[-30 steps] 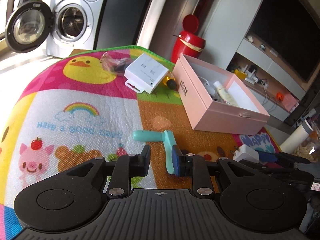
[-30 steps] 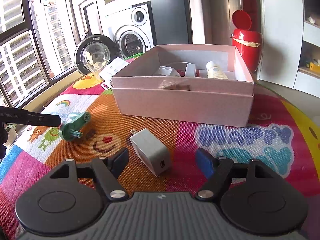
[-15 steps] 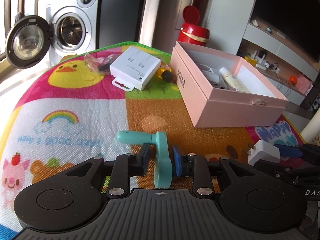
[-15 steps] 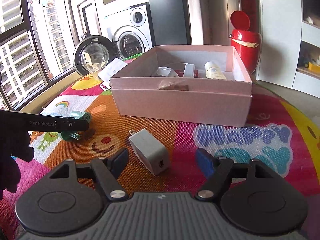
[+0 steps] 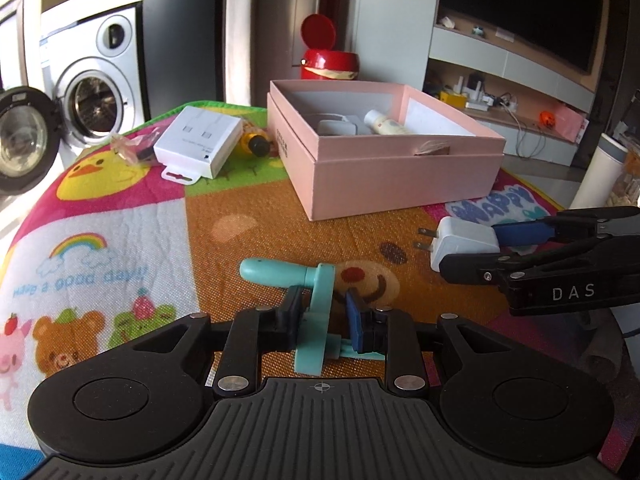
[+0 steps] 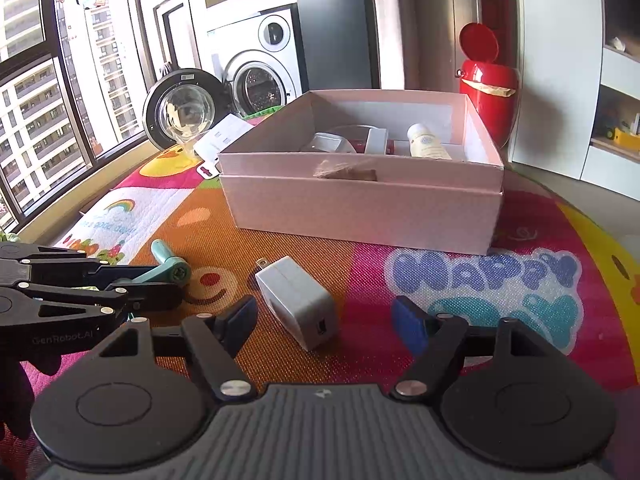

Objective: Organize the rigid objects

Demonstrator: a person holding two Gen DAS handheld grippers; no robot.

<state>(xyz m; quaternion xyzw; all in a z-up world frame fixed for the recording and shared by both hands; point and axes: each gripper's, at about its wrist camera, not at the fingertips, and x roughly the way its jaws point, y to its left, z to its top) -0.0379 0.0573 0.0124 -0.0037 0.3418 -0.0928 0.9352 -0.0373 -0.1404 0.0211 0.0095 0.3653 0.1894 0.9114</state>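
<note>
Left hand-held gripper (image 5: pixel 323 312) has its jaws around the flat arm of the teal crank handle (image 5: pixel 316 300), nearly closed but a sliver of gap shows at the blue pad, so contact looks partial, not a firm clamp yet. The crank lies on the play mat (image 5: pixel 248 208) at 6 o'clock in the left wrist view, its knob end pointing to 10 o'clock. Right hand-held gripper (image 6: pixel 324 316) is spread wide, straddling the white USB wall charger (image 6: pixel 298 300), which sits on the mat between the jaws, touching neither, prongs aimed at 11 o'clock.

Doing it well, my read: finish closing left on the flat arm, not the round knob, so it does not roll; lift straight before swinging to the pink box (image 5: pixel 400 176) at 12 to 1 o'clock. Right side: push in further so the pads meet the charger's flat faces, stay off the prongs, then close. Box rim is tall, so clear it before release.

Counts:
- crank handle: one
- wall charger: one
- pink open box: one, holding a cream bottle (image 5: pixel 384 122) plus some white items, number unclear
- white flat package (image 5: pixel 198 140) at 11 o'clock: one
- small yellow-black item (image 5: pixel 256 142) beside it: one
- clear wrapper bag (image 5: pixel 130 148): one
- hand-held grippers: two
</note>
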